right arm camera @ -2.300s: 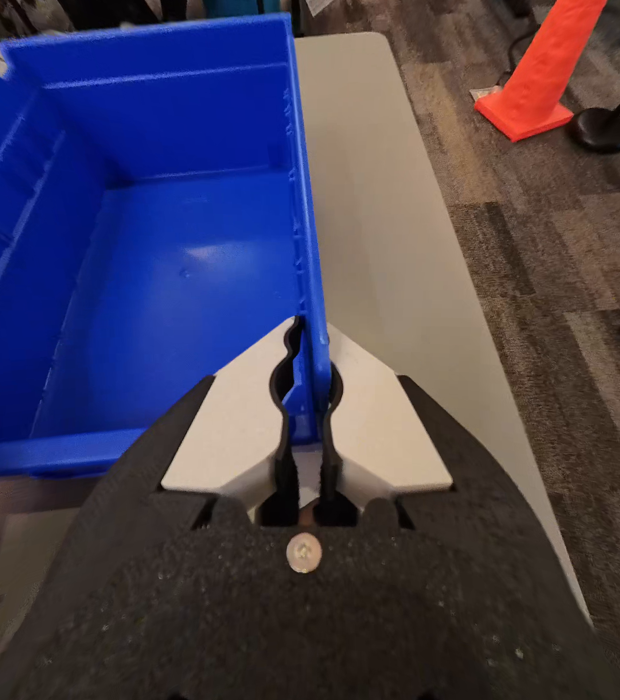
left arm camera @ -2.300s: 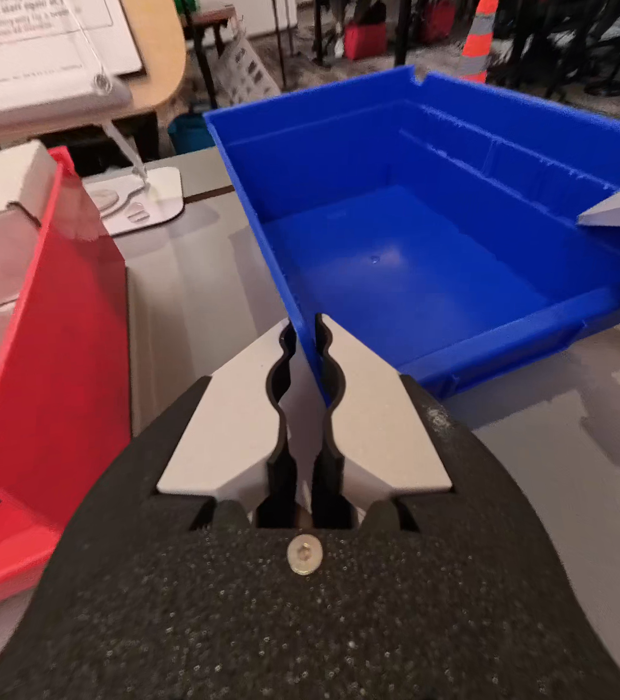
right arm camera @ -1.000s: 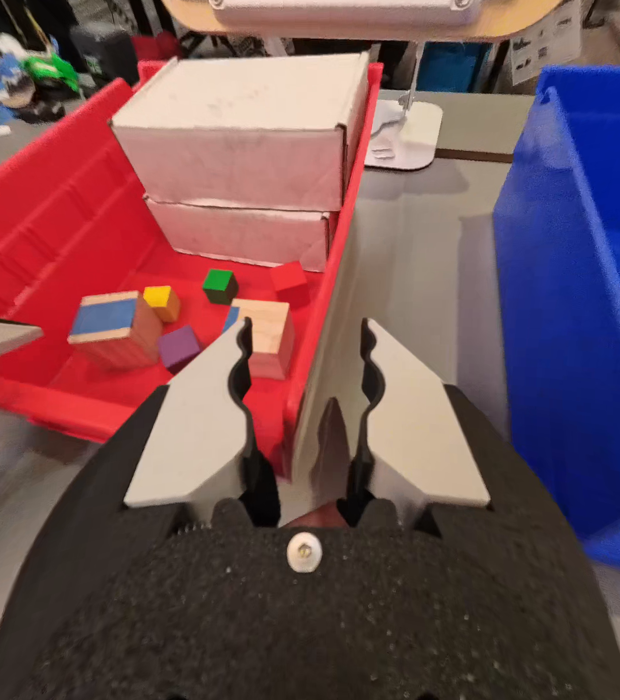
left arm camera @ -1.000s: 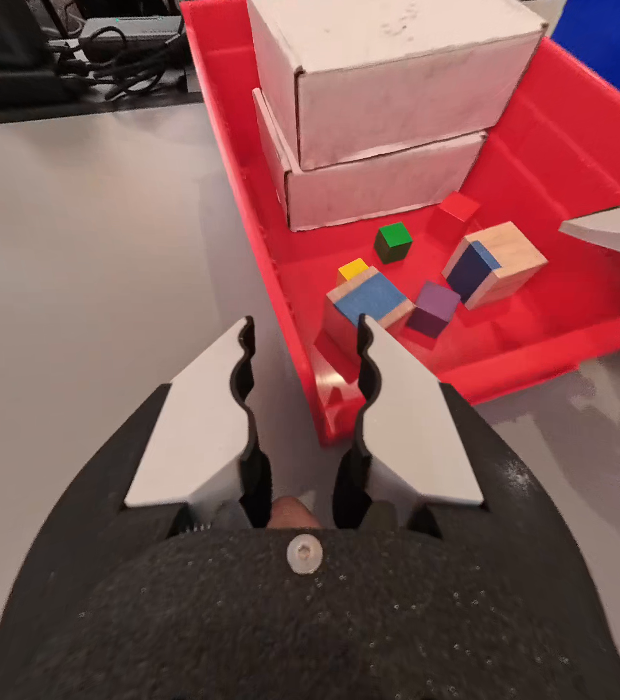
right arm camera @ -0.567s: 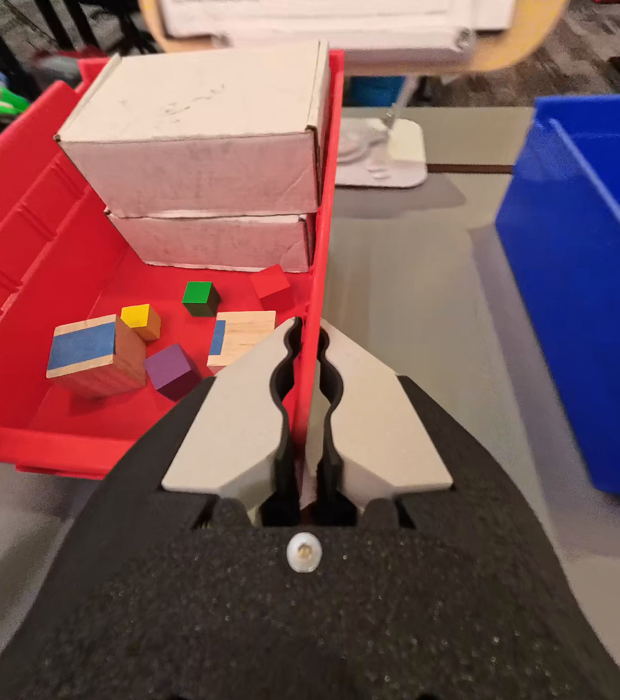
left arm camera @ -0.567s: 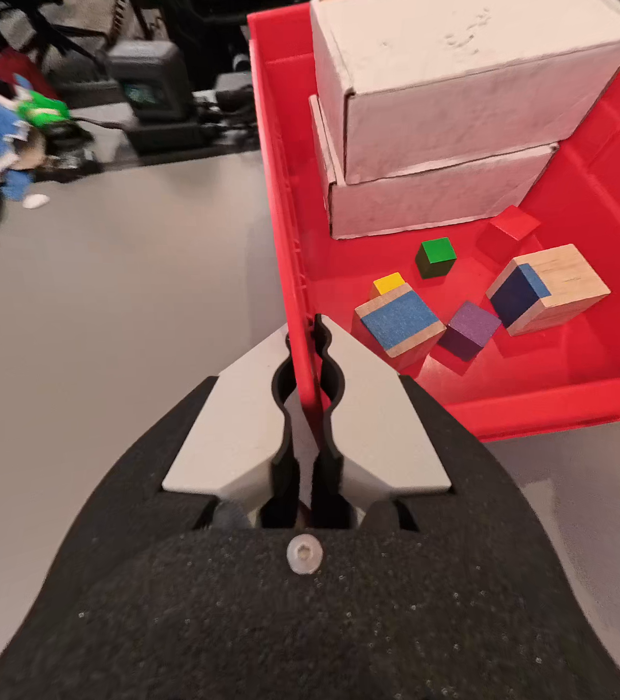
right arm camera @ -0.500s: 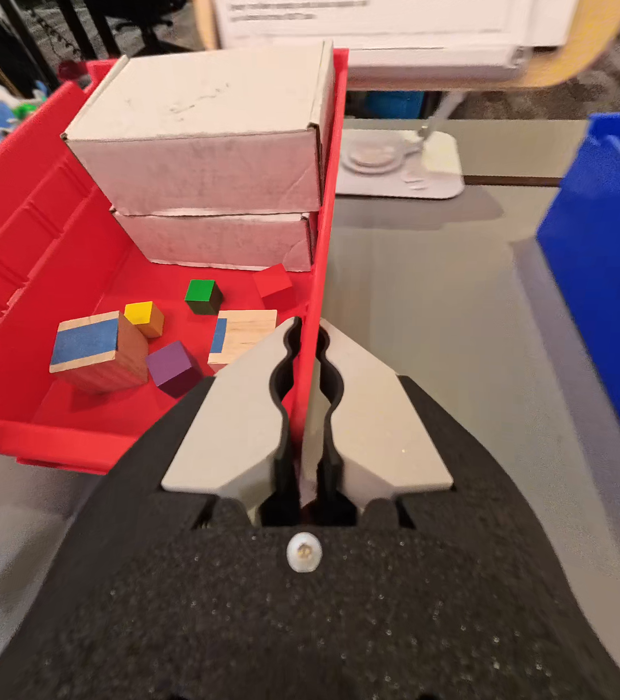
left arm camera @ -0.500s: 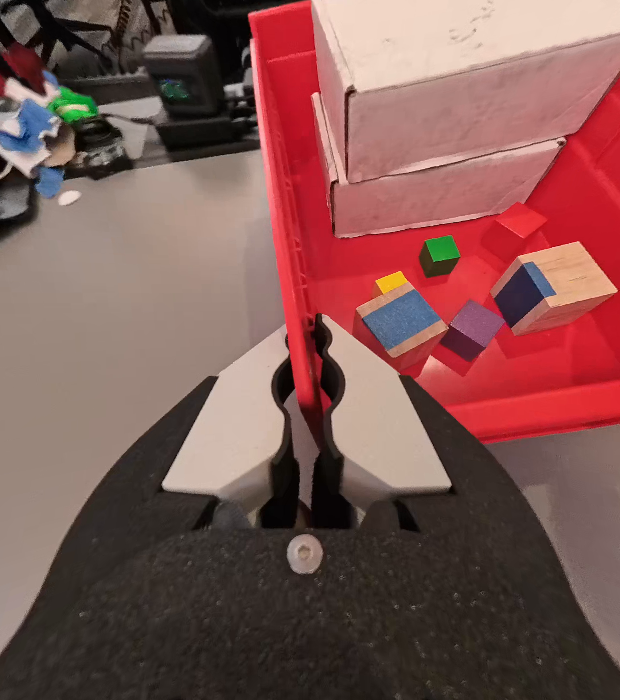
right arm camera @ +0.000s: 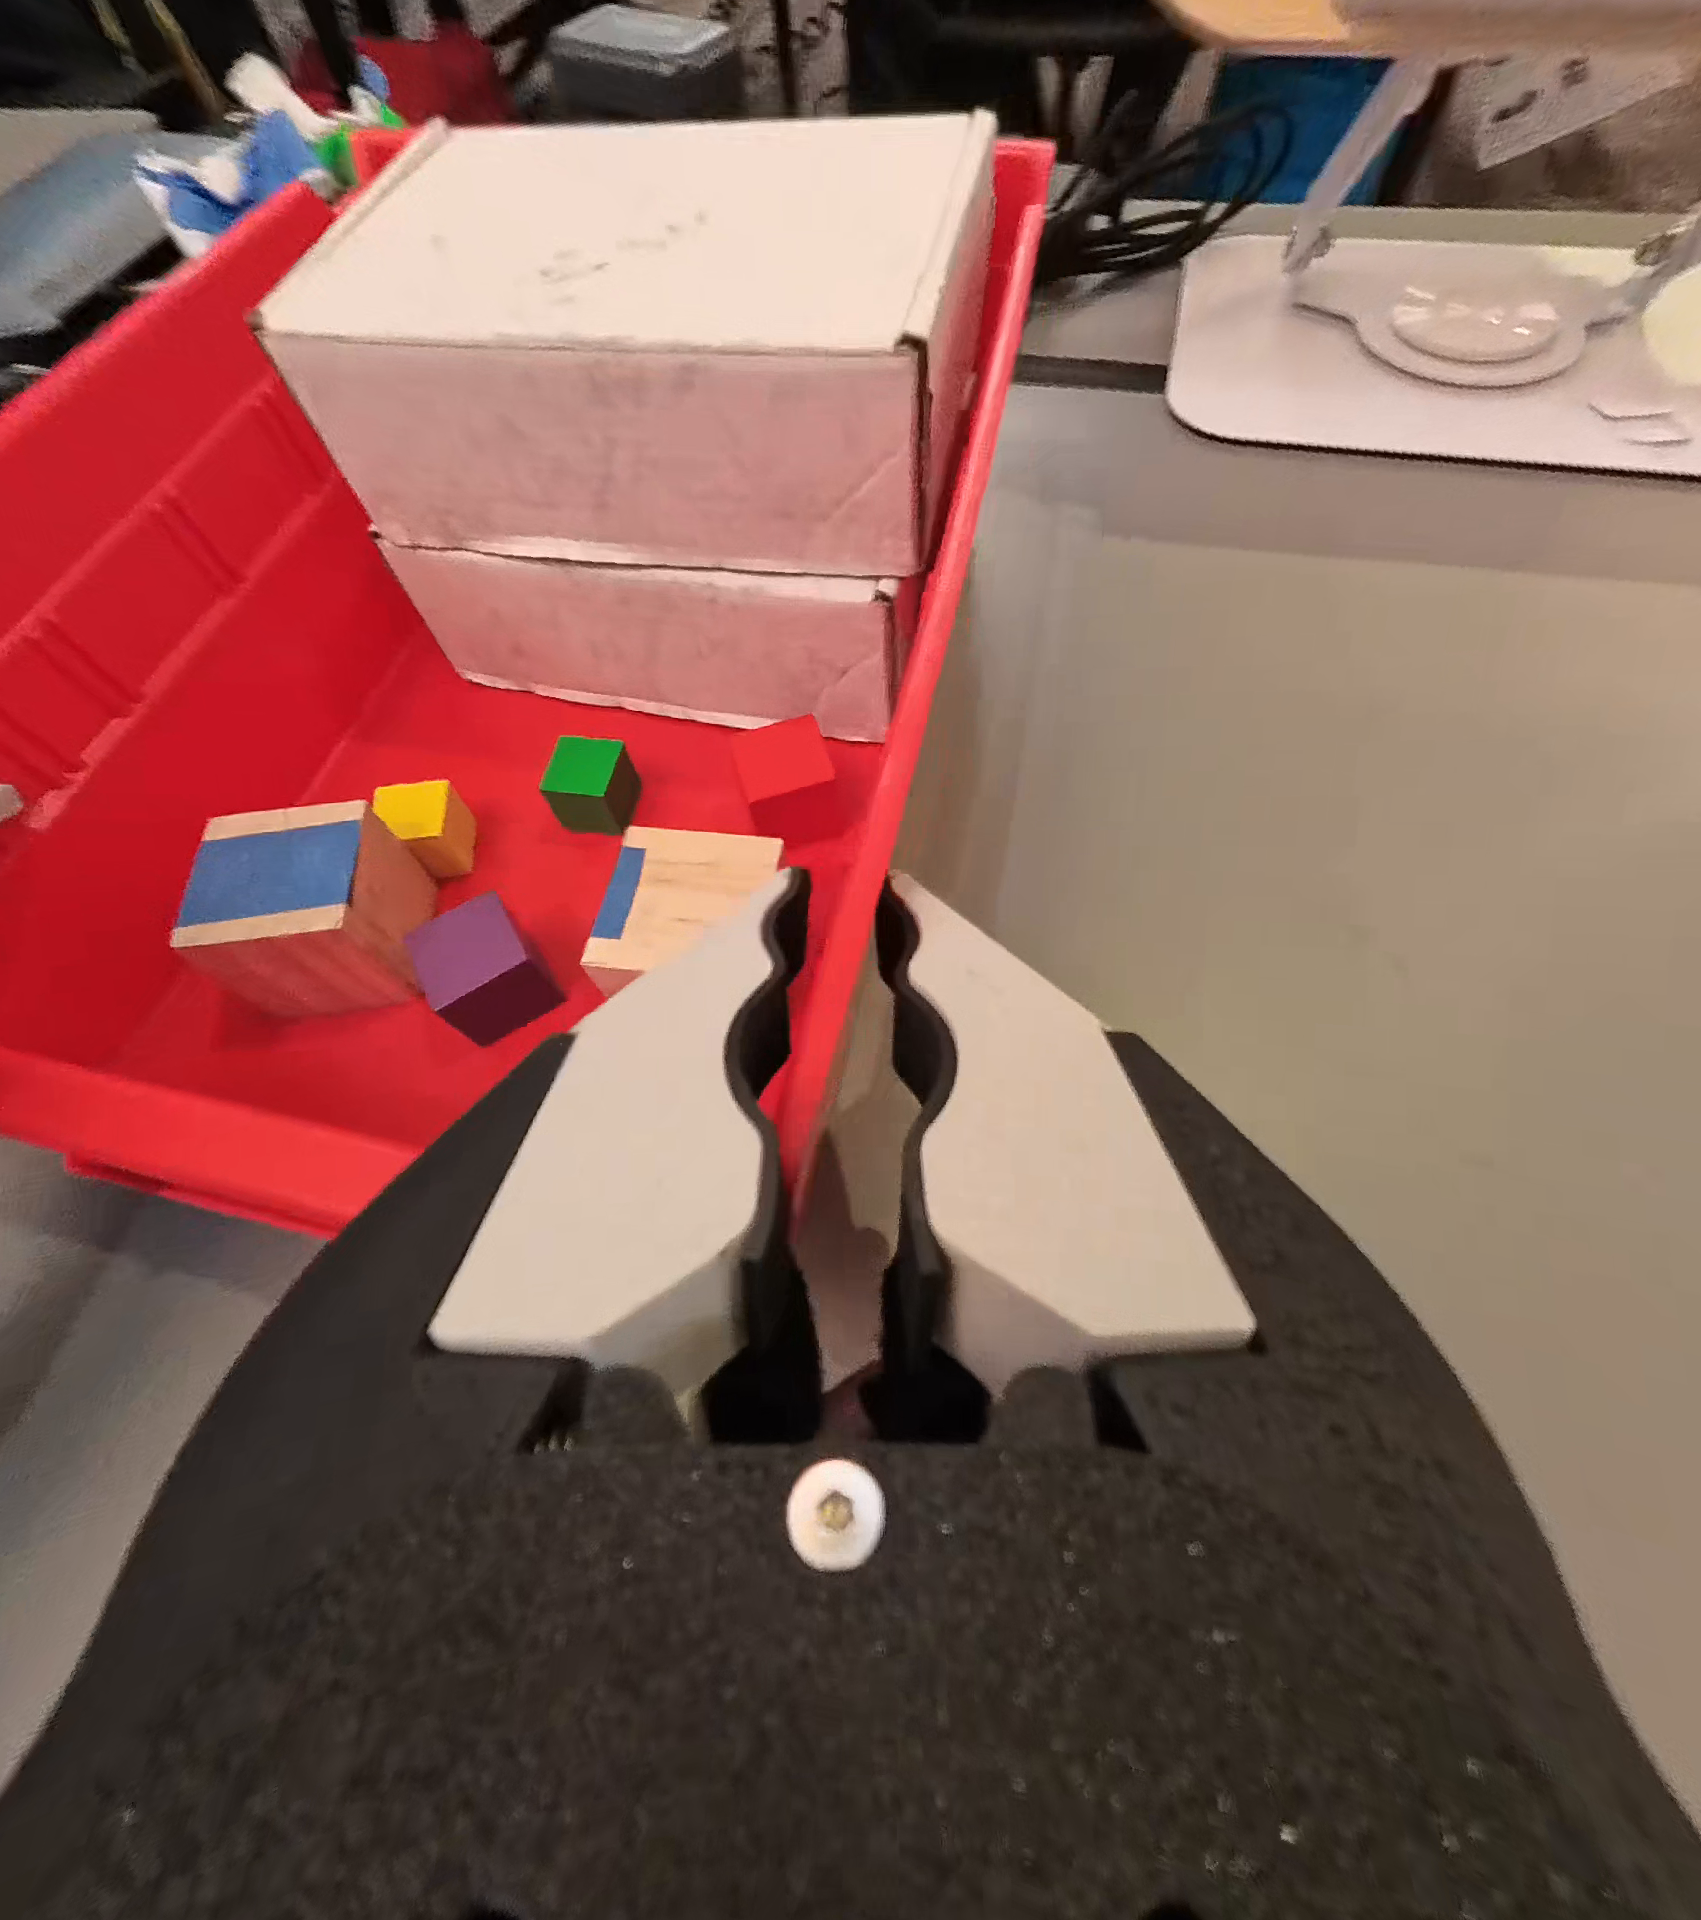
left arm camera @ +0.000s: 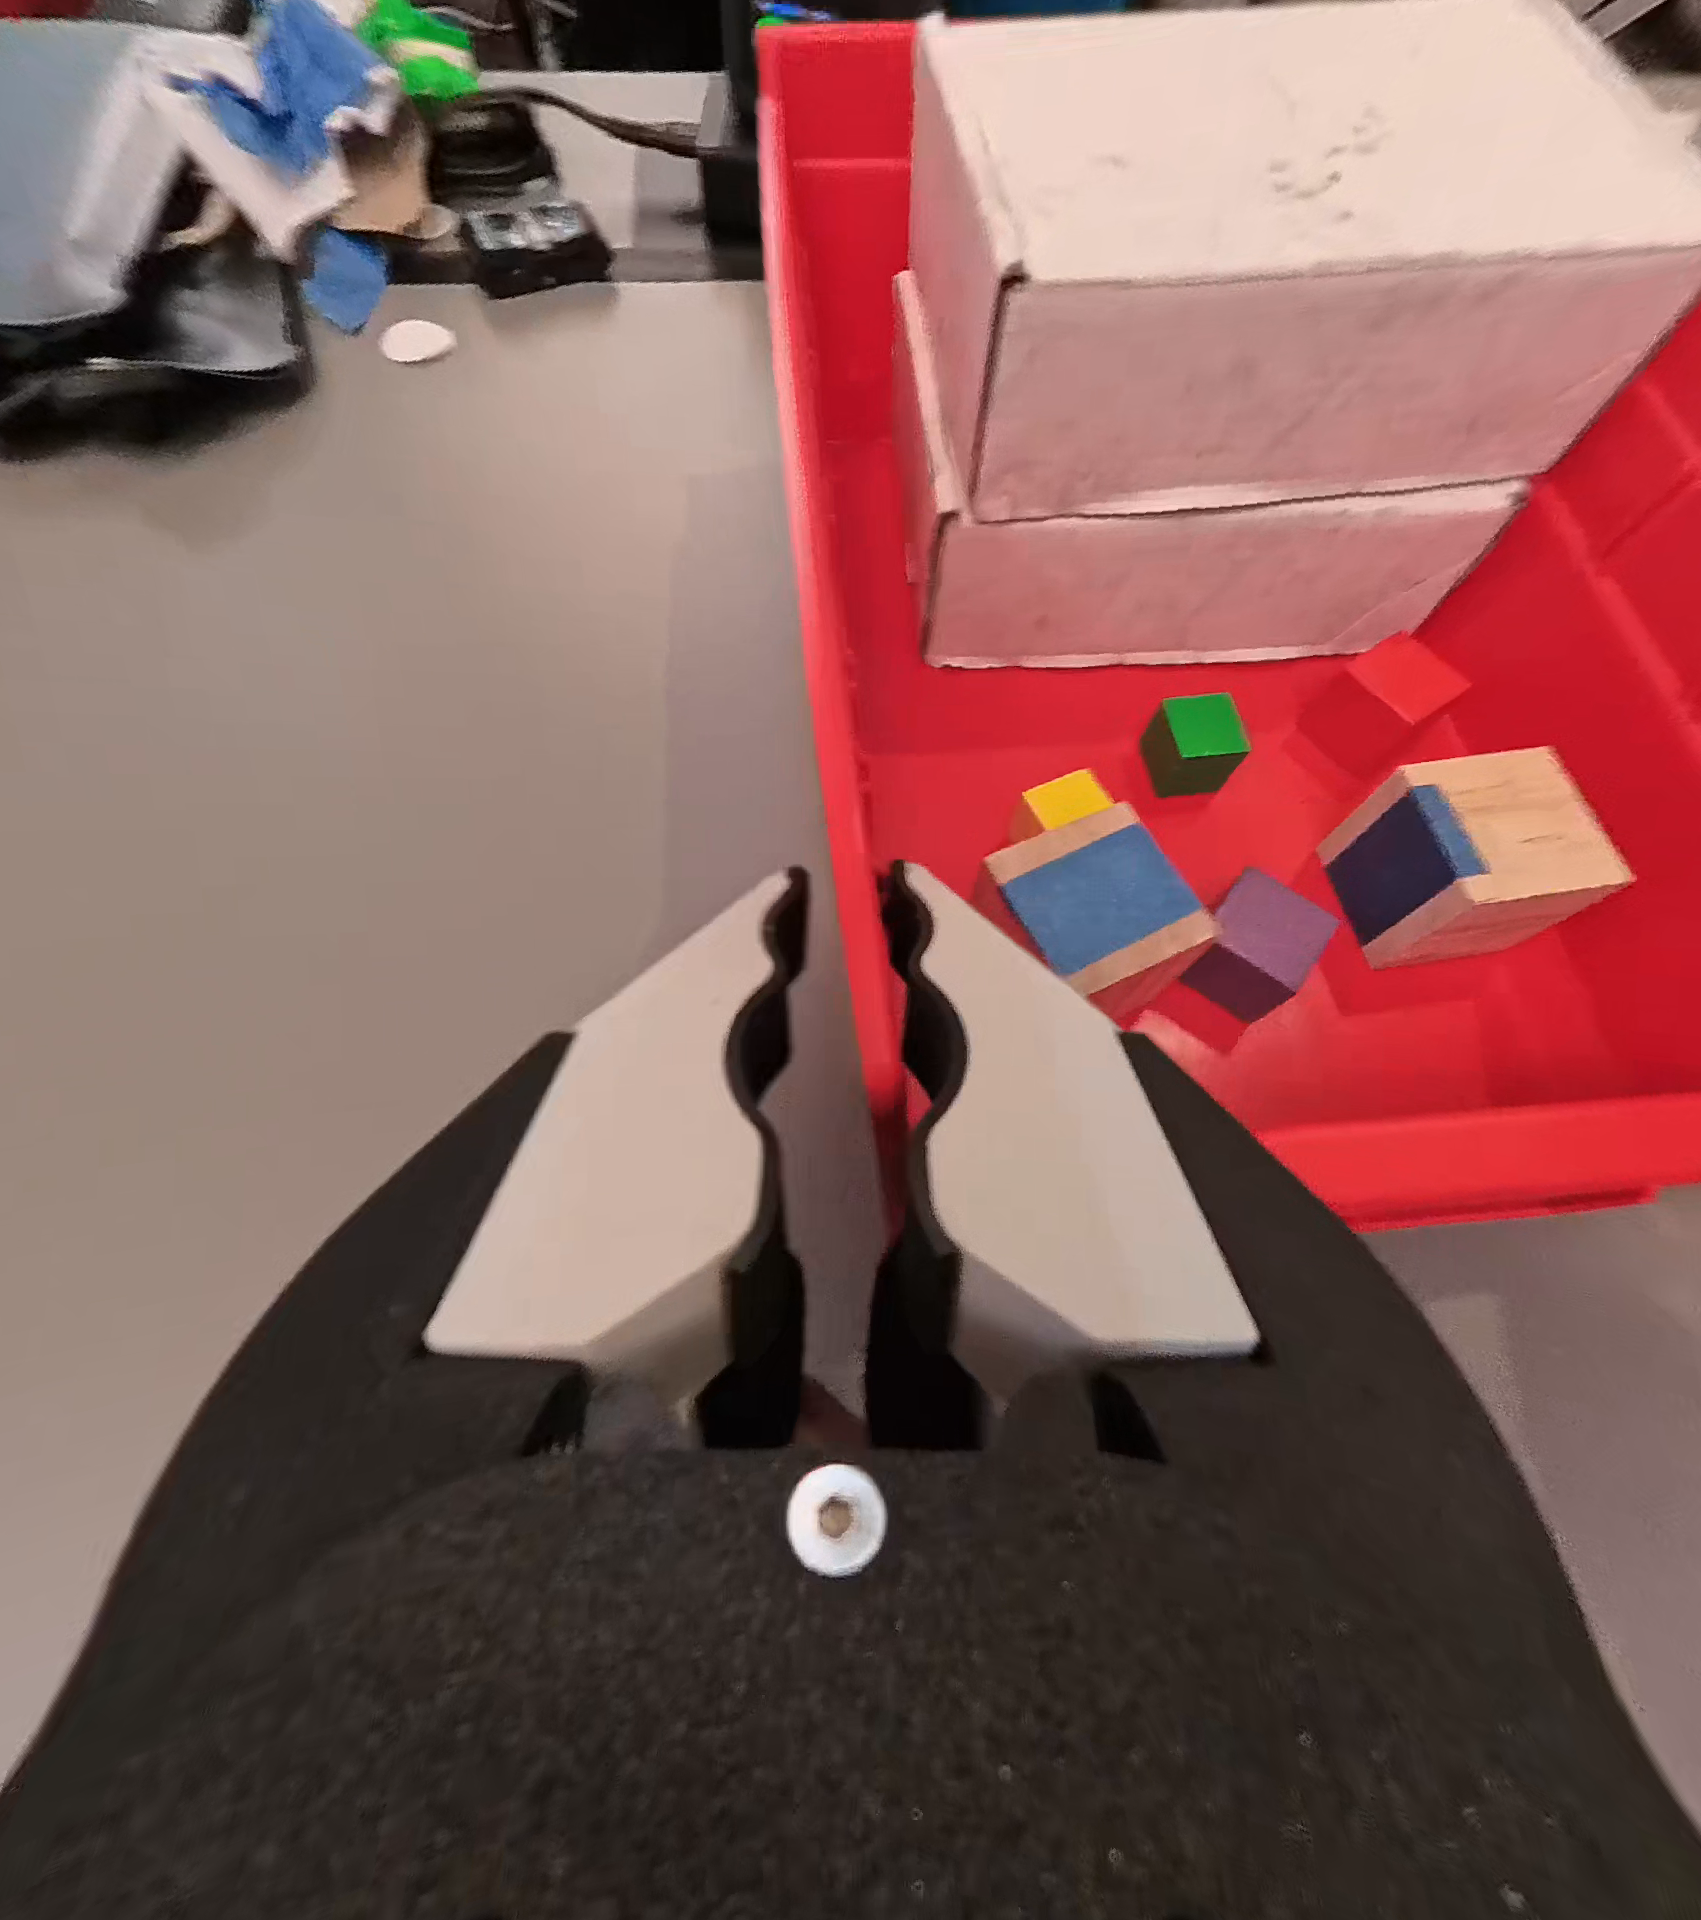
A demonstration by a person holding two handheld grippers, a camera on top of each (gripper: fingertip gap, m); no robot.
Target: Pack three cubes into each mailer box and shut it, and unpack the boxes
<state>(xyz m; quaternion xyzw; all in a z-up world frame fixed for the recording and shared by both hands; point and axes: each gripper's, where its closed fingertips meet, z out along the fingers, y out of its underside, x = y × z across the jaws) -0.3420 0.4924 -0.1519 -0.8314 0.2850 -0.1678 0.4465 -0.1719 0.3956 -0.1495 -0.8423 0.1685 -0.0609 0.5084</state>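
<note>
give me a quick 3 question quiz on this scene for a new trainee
1. True or false: each tool is shut on a side wall of the red bin.
2. Multiple choice: where do the two white mailer boxes sit? A) side by side on the table B) stacked at the far end of the bin C) one in each tool
3. Fill in: the small cube between the yellow cube and the red cube is ____.

Key:
1. True: the left tool and the right tool each clamp a wall.
2. B
3. green
</note>
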